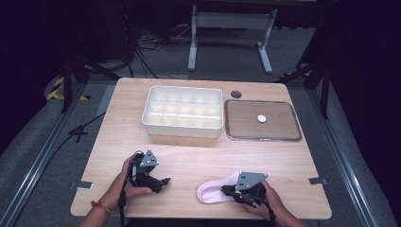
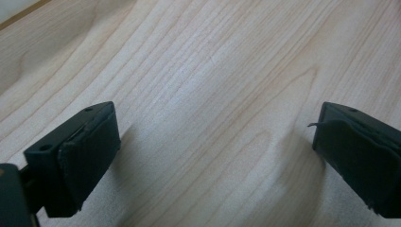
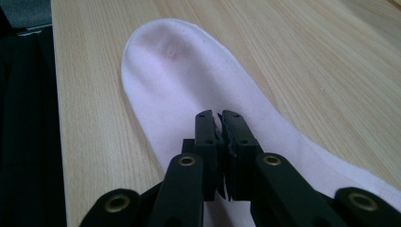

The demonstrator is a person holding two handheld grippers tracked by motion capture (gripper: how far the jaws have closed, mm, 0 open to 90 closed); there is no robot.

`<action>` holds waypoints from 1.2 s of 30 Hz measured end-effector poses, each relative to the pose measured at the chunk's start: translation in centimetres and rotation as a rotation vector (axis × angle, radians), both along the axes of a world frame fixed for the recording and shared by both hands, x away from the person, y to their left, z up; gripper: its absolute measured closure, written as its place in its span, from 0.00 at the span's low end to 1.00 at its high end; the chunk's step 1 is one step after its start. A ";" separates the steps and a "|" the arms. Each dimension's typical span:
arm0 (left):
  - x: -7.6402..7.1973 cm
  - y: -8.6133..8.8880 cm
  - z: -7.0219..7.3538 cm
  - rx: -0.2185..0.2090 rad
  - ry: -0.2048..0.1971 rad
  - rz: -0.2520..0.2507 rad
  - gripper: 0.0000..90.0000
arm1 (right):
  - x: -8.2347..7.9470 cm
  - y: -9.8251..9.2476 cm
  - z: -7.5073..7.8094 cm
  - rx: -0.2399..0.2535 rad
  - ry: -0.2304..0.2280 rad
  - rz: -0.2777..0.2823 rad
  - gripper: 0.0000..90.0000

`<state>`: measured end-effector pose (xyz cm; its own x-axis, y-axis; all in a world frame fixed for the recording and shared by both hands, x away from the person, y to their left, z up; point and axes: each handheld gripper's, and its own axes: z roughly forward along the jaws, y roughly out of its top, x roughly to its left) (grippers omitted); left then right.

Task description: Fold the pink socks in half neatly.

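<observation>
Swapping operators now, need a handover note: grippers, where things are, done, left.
Right gripper: jaws together over the pink sock; whether fabric is pinched between them can't be told.
Left gripper: open, holding nothing, over bare wood of the table.
Sock lies flat near the table's front edge, on the right.
White divided bin and clear tray with a small white disc sit at the back.
Done: right gripper is at the sock.
Left: lift it; the bin looks the likely destination.
</observation>
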<state>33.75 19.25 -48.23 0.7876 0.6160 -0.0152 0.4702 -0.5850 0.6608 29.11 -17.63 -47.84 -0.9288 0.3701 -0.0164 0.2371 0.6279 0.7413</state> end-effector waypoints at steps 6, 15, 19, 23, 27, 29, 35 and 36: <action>0.0 -0.2 0.6 -0.040 0.034 -0.015 0.22 | 0.4 0.4 0.0 0.000 0.001 -0.021 0.95; -0.4 -3.0 1.9 -0.190 0.064 -0.015 0.30 | 1.0 1.1 0.0 -0.004 -0.003 -0.035 0.96; -0.8 -5.2 2.3 -0.189 0.048 -0.071 0.33 | 1.2 1.5 0.1 -0.016 -0.015 -0.037 0.96; -0.8 -7.0 2.0 -0.172 0.065 -0.115 0.35 | 1.3 1.6 0.1 -0.013 -0.016 -0.033 0.96; -0.8 -8.2 1.8 -0.173 0.073 -0.144 0.36 | 1.4 1.6 0.1 -0.015 -0.017 -0.035 0.96; -0.7 -8.8 1.7 -0.157 0.066 -0.145 0.37 | 1.4 1.6 0.1 -0.014 -0.019 -0.034 0.96; -0.3 -10.0 1.0 -0.115 0.065 -0.143 0.41 | 1.8 1.9 0.0 -0.019 -0.039 -0.026 0.96; -0.2 -10.1 0.9 -0.104 0.061 -0.155 0.41 | 1.8 1.9 0.0 -0.019 -0.036 -0.023 0.96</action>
